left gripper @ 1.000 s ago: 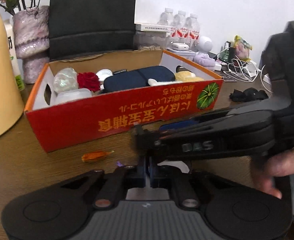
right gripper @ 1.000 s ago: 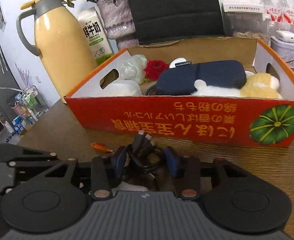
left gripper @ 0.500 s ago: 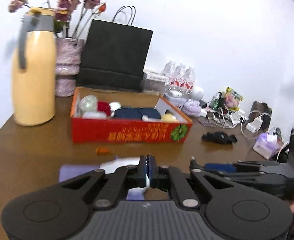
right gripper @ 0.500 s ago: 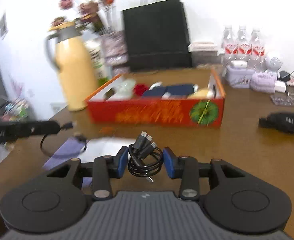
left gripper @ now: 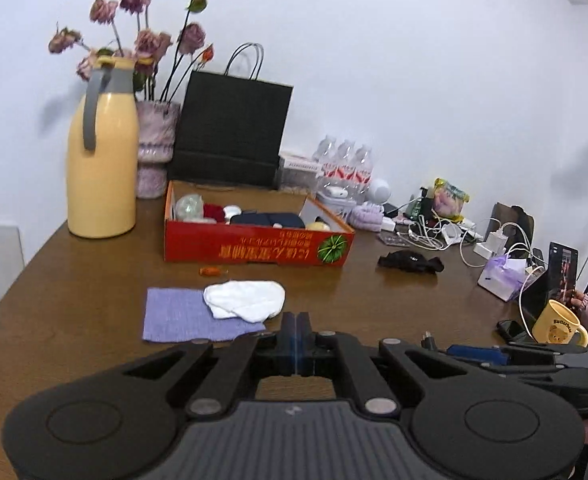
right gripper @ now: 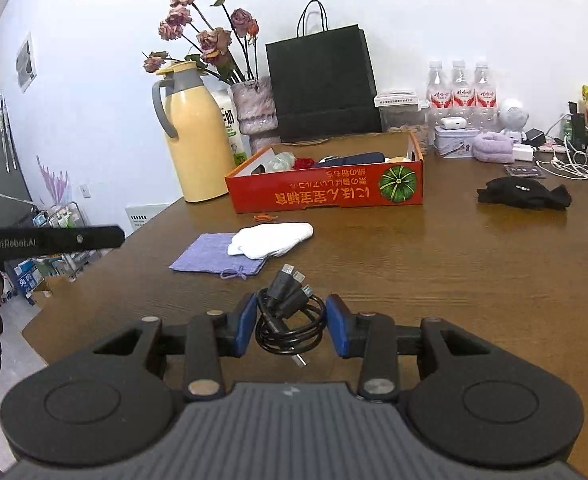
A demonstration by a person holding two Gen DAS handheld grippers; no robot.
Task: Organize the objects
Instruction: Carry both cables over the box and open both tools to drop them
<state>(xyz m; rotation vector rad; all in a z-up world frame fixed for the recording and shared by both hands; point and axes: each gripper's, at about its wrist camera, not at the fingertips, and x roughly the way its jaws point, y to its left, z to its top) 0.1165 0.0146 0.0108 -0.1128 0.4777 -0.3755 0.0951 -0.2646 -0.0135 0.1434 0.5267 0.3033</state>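
Observation:
My right gripper is shut on a coiled black USB cable and holds it above the near table edge. My left gripper is shut and empty, pulled back from the table. A red cardboard box holds a dark pouch, a red flower and soft toys. A purple drawstring pouch lies flat in front of it, with a white cloth on its corner. The right gripper's side also shows in the left wrist view.
A yellow thermos, a vase of dried roses and a black paper bag stand behind the box. A black cloth, water bottles, chargers and cables and a yellow mug are at the right.
Both grippers have pulled far back from the red box towards the near table edge. The right one still holds the cable; the left stays shut.

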